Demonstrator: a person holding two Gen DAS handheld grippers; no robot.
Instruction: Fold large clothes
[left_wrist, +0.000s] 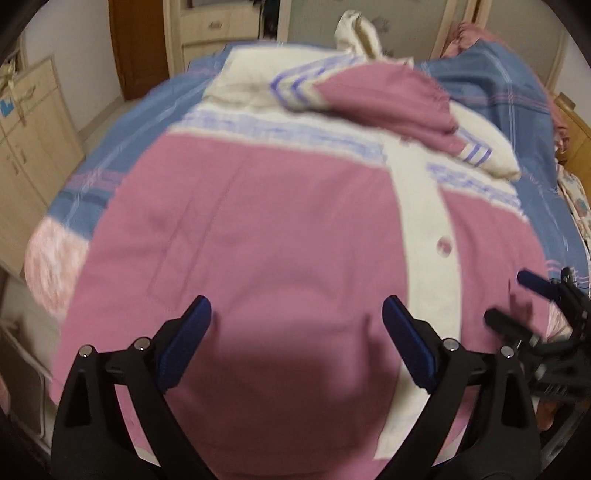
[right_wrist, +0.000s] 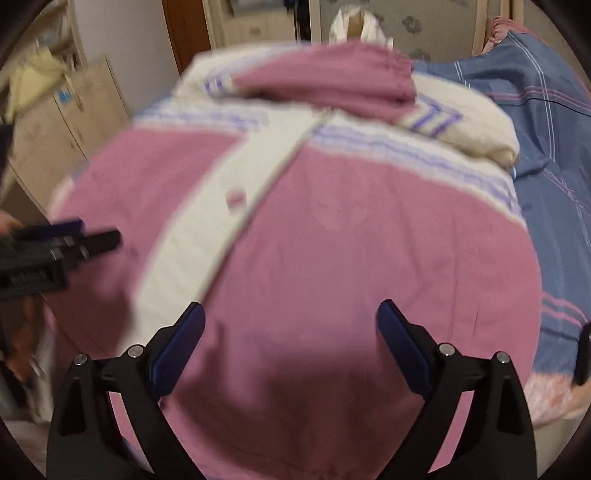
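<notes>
1. Bedroom with pale wooden cabinets (left_wrist: 33, 122); a bed (left_wrist: 517, 110) in blue plaid bedding fills the middle.
2. Pink-and-cream buttoned shirt (left_wrist: 258, 221) lies spread across the bed, one sleeve (left_wrist: 388, 99) folded over its far end.
3. Left tongs (left_wrist: 297, 325) hover above the shirt's near edge, spread wide, gripping nothing.
4. Right tongs (right_wrist: 291, 328) likewise gape, empty.

My left gripper (left_wrist: 297, 317) and right gripper (right_wrist: 291, 321) look alike: black angular plastic arms, round silver screws at the joints, dark blue pads (left_wrist: 184, 341) lining each finger, possibly rubber, though blur hides the texture.
</notes>
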